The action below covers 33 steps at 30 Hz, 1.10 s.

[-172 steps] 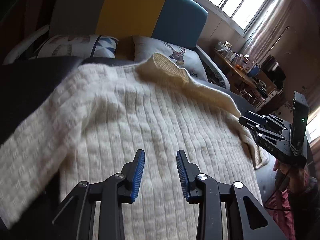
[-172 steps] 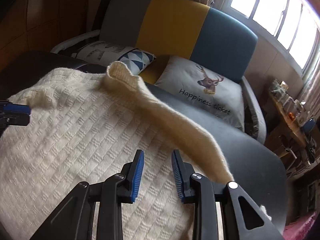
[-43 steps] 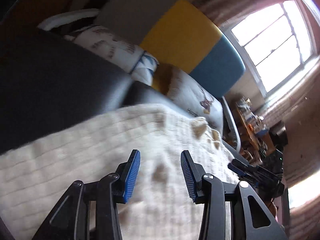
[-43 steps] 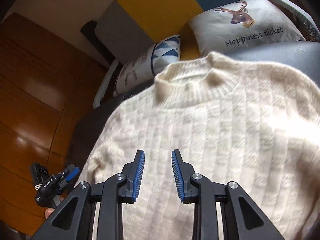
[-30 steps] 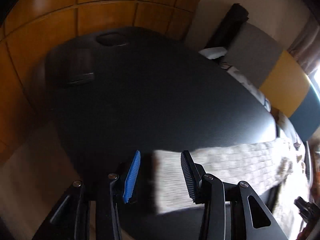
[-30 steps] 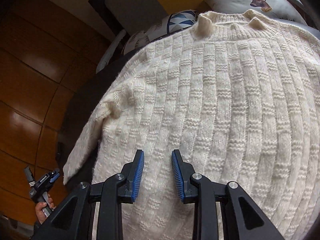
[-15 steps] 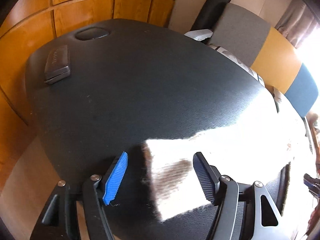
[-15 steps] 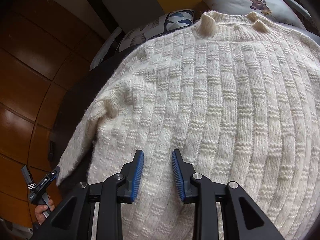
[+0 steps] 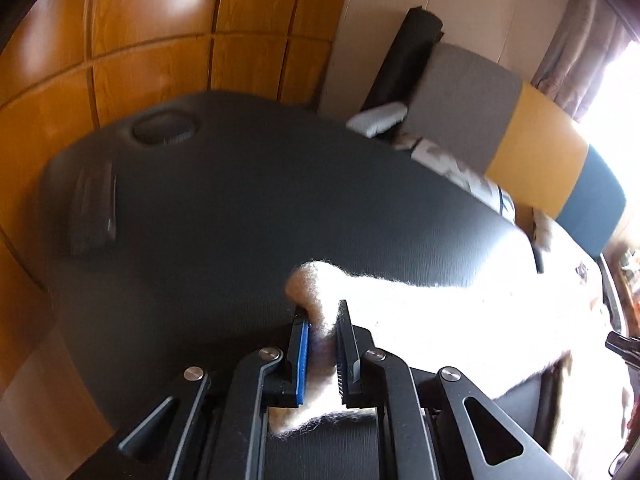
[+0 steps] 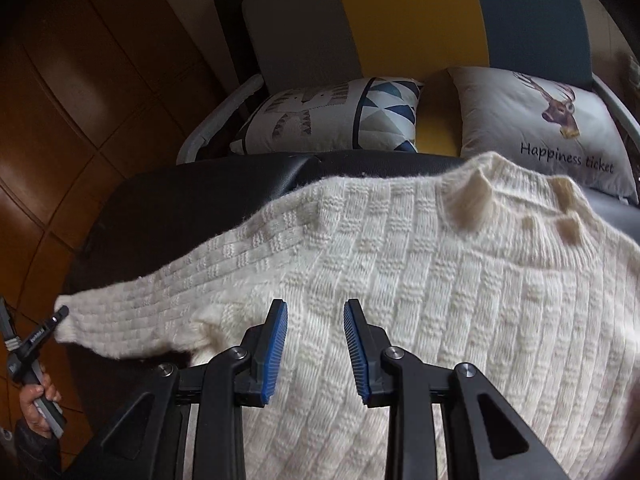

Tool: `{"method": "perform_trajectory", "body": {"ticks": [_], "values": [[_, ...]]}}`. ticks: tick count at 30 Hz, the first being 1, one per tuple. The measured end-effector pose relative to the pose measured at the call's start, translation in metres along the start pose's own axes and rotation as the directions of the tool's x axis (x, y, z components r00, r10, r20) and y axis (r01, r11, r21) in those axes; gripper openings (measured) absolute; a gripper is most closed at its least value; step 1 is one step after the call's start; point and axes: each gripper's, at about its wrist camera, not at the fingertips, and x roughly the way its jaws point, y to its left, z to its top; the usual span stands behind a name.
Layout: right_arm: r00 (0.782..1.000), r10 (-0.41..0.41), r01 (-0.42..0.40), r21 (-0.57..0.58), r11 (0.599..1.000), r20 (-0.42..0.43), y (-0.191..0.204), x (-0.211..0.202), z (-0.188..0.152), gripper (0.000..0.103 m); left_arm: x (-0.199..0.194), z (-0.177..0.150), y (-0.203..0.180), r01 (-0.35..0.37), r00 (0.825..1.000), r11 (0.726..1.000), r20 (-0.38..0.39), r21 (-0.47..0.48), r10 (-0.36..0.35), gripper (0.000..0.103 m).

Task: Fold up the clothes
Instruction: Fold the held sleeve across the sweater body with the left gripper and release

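Note:
A cream knitted sweater lies spread on the black table, its neck toward the sofa. Its left sleeve stretches out to the left. My left gripper is shut on the cuff of that sleeve, just above the table top; in the right wrist view this same left gripper shows at the sleeve's end, held by a hand. My right gripper is open and hovers over the sweater's body near the armpit, nothing between its fingers.
A dark remote-like object and a round recess sit at the table's far left. Wood panelling is behind. A grey, yellow and blue sofa holds a geometric pillow and a deer pillow.
My left gripper has closed on the sleeve cuff, which lay between its open jaws half a second ago. The sleeve now stretches out straighter. The right gripper has shifted slightly and stays open.

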Motion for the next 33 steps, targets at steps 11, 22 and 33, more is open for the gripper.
{"method": "perform_trajectory", "body": {"ticks": [11, 22, 33], "values": [[0.976, -0.209, 0.196, -0.179, 0.964, -0.059, 0.007, 0.064, 0.020, 0.030, 0.059, 0.076, -0.021, -0.124, 0.991, 0.982, 0.064, 0.144, 0.116, 0.011], [0.977, -0.207, 0.192, -0.210, 0.959, -0.054, 0.007, 0.060, 0.011, 0.030, 0.180, 0.106, -0.062, -0.257, 0.959, 0.916, -0.040, 0.307, 0.282, 0.011], [0.990, 0.087, -0.124, -0.404, 0.906, -0.108, 0.086, 0.008, -0.071, 0.030, 0.101, 0.134, -0.070, -0.133, 0.991, 0.977, 0.055, 0.167, 0.125, 0.019]]}}
